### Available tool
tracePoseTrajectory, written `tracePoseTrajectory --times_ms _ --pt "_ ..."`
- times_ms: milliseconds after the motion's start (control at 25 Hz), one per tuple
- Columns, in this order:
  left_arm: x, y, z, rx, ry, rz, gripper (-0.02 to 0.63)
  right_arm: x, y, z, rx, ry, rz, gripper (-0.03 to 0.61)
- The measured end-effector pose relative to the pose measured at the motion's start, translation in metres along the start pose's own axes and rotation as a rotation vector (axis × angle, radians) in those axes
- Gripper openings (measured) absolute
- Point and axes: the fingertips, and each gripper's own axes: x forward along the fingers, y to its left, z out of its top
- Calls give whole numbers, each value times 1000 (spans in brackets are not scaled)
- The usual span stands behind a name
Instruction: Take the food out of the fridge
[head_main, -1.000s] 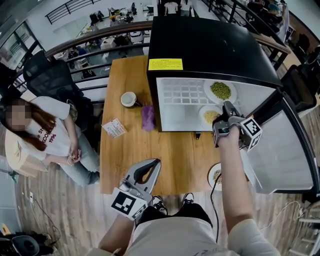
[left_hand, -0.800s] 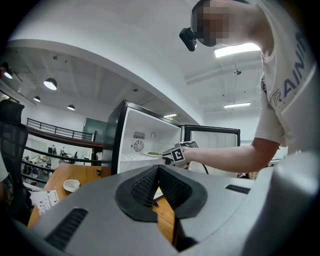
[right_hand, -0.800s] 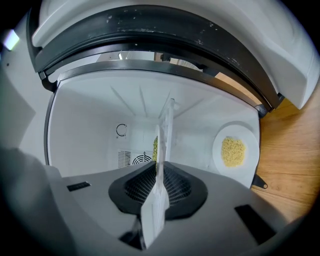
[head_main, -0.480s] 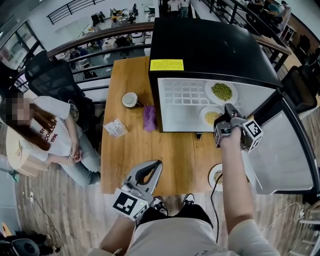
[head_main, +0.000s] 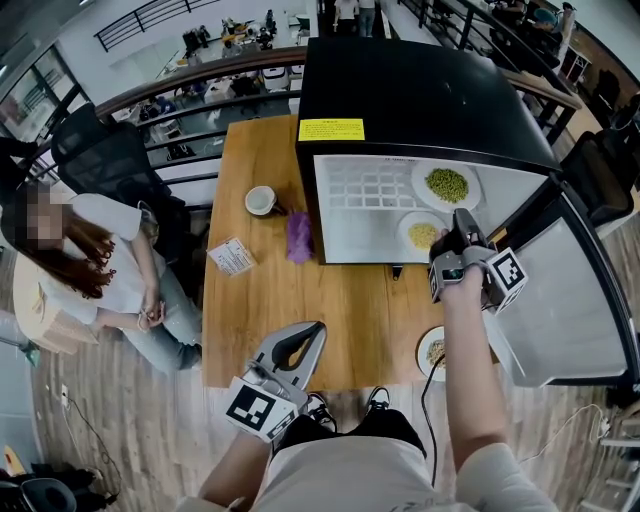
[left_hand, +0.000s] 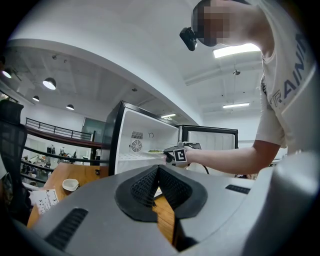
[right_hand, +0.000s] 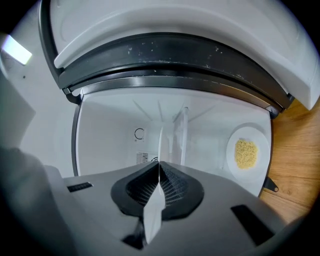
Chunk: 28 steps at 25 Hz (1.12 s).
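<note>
Left tongs (head_main: 308, 330): pads together, nothing between them, parked low at the near edge of the tabletop (head_main: 260, 290). I read this as idle, kept out of the right arm's path.

Served plate (head_main: 431, 352) of pale food sits at the tabletop's near right edge, partly under the right forearm. I judge it already out of the fridge (head_main: 420, 100), set close by to keep the carry short.

Right tongs (head_main: 463, 223): reaching level into the open fridge, door (head_main: 560, 300) swung wide to the right. The jaws have just been closing and are now all but together, pinched on a thin white rim (right_hand: 159, 145) seen edge-on in the right gripper view. In the left gripper view the tongs sit at upper-shelf height, just beside the green-food plate (head_main: 446, 186), so I judge the rim is that plate's. A rim grip makes sense, since a flat plate offers no purchase but its lip.

Yellow-food plate (head_main: 422, 234): lower level, near the tongs but apart from them.

Step in hand: grip made, plate not yet drawn off the shelf.
Risk: with so thin a pinch the plate may tilt on pull-out.
</note>
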Motion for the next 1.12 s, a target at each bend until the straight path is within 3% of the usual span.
tracePoseTrajectory --times_ms 720,1120 --pt "-5 -19 6 9 -9 -34 8 -70 23 -23 -16 101 95 26" --pt "2 -37 5 23 3 -64 8 -139 9 -33 -34 185 86 26"
